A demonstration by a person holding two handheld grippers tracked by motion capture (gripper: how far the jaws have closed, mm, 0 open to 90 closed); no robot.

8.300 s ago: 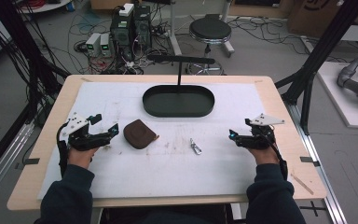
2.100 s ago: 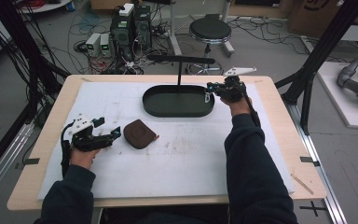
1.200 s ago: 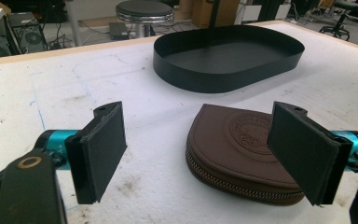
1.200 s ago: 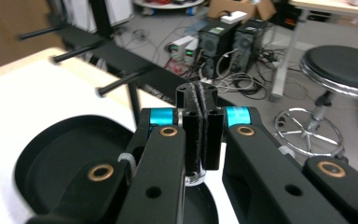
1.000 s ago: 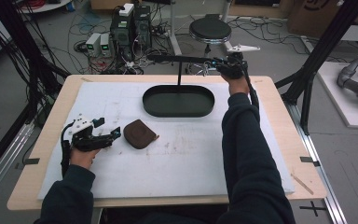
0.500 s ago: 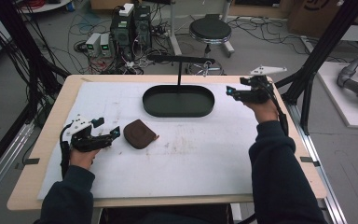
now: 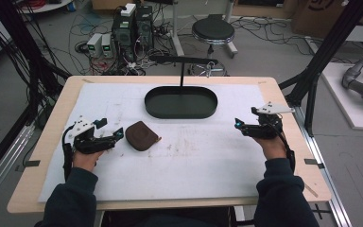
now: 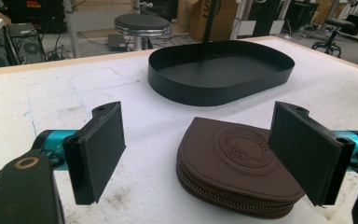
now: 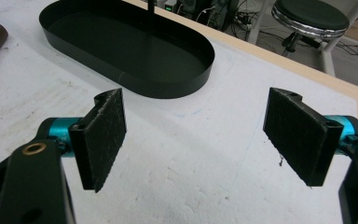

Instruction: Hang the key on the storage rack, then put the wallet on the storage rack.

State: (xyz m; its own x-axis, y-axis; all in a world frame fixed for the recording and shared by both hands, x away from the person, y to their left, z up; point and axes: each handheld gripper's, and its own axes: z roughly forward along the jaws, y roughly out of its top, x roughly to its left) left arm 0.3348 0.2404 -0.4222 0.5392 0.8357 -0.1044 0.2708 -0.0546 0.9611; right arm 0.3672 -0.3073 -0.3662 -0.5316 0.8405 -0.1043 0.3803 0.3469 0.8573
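Lab room with cables and computer boxes on the floor behind a wooden table [image 7: 288,156] covered by a scuffed white mat [image 7: 203,156]. Nearest you, both forearms come in low, sleeves at the table edge, wrists roughly level. Your left gripper [image 7: 108,136] sits on the mat with its jaws wide apart, holding nothing, pointed at the brown zip pouch [image 7: 142,135] lying flat just beside it. In the left gripper view the pouch [image 8: 242,170] lies between the two pads but toward the right one, not touched as far as I can tell. Your right gripper [image 7: 238,125] hovers well apart on the other side, jaws also spread and empty, aimed toward the black oval tray [image 7: 180,102] further back, which looks empty.

My read: you're at the reach-and-grasp step for the pouch. Next move probably calls for sliding the left one forward, centring the pouch between the pads, then closing on its edges. It's flat and low, so come in low or it may slip.
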